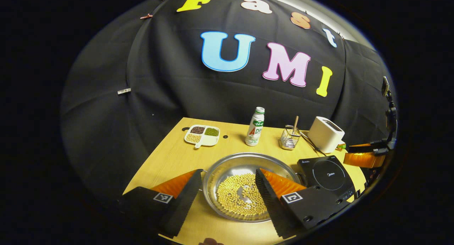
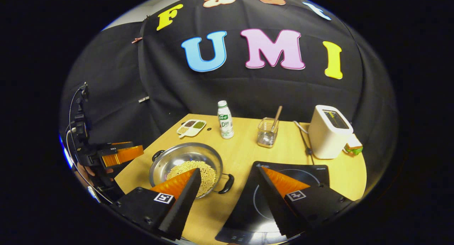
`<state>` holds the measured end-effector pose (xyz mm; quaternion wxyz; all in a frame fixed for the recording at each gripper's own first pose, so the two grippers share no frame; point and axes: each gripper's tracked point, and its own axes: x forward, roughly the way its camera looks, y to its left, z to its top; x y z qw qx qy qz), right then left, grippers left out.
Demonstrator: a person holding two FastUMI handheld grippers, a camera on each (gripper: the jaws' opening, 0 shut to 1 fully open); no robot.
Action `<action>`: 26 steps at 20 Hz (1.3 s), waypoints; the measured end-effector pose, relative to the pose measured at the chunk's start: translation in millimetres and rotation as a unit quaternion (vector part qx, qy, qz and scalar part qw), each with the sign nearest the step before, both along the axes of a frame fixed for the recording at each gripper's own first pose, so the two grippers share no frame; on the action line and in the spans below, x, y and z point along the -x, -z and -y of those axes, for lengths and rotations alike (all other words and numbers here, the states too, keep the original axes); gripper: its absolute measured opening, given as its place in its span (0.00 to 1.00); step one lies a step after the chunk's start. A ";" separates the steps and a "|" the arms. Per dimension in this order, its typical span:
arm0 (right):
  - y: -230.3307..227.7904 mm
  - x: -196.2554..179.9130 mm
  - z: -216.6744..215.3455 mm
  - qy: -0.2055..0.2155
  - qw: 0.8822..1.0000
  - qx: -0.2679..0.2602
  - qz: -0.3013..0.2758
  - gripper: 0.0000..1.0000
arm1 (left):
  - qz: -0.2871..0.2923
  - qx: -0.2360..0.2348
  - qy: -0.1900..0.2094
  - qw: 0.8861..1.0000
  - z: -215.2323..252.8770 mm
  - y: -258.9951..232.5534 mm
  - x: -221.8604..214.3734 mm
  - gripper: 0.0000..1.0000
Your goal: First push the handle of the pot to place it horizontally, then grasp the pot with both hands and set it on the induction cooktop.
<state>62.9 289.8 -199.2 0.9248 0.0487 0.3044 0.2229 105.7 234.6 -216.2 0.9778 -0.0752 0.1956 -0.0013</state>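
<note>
A: Left gripper view first — the left gripper hangs over the pot, fingers spread wide and holding nothing. The pot sits on the counter, soybeans in the bottom, just beside the cooktop.

B: Right gripper view agrees. The right gripper is also spread and empty, hovering between pot and cooktop. The near handle points towards the cooktop; the far handle sits at the opposite rim.

A: So which step?

B: The first, I'd judge — nothing touches the pot, and the handles lie on a slant across this view.

A: Next move?

B: Bring one finger against the near handle and nudge the pot round until the handles sit level — gently, or the beans slide. Then each gripper takes one handle for the lift across.
</note>
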 end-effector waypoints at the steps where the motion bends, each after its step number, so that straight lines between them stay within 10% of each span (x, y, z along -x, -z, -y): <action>1: 8.3 -1.1 -10.0 -0.008 1.000 0.003 -0.013 0.99 | -0.001 -0.004 -0.002 1.000 -11.5 4.8 -5.9 0.96; 11: 111.3 -27.0 -43.0 0.006 0.989 0.022 -0.149 0.99 | -0.049 0.011 0.022 0.998 -49.1 70.8 -53.4 0.95; 26: 192.8 -28.0 -70.1 0.010 0.977 0.046 -0.209 0.99 | -0.137 0.061 0.084 0.985 -39.3 157.5 -89.5 0.94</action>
